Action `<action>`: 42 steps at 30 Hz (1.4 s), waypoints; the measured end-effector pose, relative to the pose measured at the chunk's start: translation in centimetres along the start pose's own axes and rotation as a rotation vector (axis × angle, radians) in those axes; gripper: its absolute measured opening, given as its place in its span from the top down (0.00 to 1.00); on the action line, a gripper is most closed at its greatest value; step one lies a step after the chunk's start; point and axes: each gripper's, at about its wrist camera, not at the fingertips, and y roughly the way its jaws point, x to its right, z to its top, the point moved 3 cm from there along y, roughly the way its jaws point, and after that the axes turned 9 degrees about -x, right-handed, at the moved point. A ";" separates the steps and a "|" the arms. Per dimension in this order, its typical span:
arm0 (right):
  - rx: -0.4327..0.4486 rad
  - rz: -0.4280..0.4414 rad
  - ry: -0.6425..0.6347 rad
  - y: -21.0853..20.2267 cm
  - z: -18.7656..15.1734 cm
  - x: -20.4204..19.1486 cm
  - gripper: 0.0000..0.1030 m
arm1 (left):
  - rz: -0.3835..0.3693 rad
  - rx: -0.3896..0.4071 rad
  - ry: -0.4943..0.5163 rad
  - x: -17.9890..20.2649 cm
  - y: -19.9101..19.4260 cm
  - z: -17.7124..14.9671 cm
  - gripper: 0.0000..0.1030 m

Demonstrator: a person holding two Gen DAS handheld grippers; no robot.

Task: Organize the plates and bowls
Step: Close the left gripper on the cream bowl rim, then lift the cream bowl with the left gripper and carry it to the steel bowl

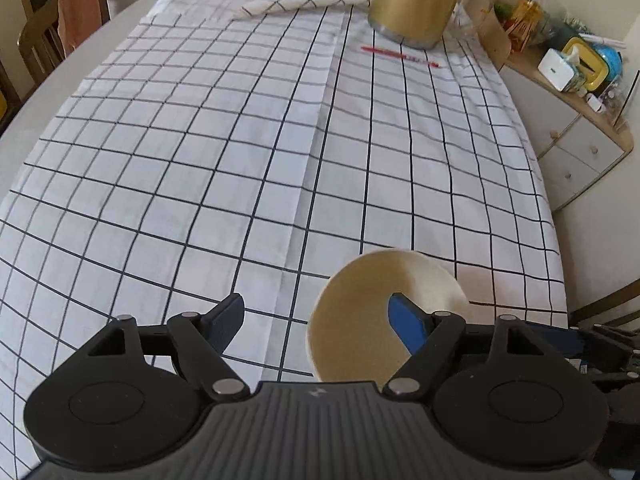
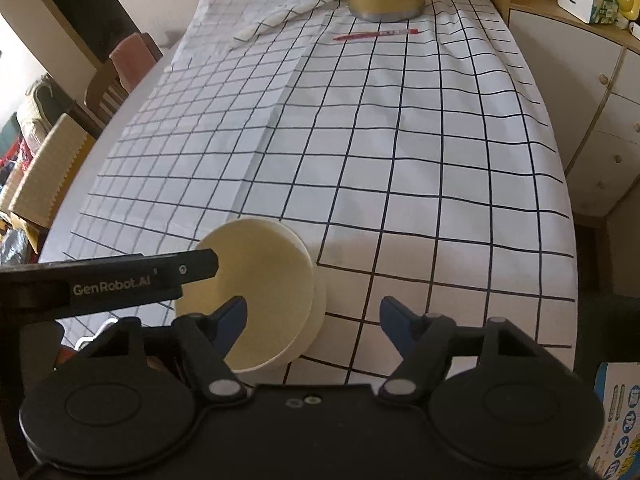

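**Bowl approached from both sides, task at an early stage**

Bowl (image 1: 372, 312), cream-coloured, round and matt, probably paper or thin plastic, lies tipped on the near part of the bench (image 1: 24, 128), its hollow facing the cameras. In the right wrist view it appears as two nested shells. No plates are visible, and nothing looks stacked or put away yet, so most of the sorting seems left. Left hand-held gripper (image 1: 320, 320) stands wide, one blue pad inside the bowl, the other beside it; no pinch is evident. Right hand-held gripper (image 2: 312, 320) likewise brackets the rim, jaws apart. Beyond the bowl spread a creased checked cloth (image 1: 240, 140), a red pen (image 1: 400, 56) and a brushed gold metal canister (image 1: 416, 0).
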 end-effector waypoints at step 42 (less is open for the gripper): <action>0.033 -0.110 -0.027 -1.5 0.3 -1.7 0.92 | 0.027 0.003 0.010 1.7 -1.9 -1.1 0.93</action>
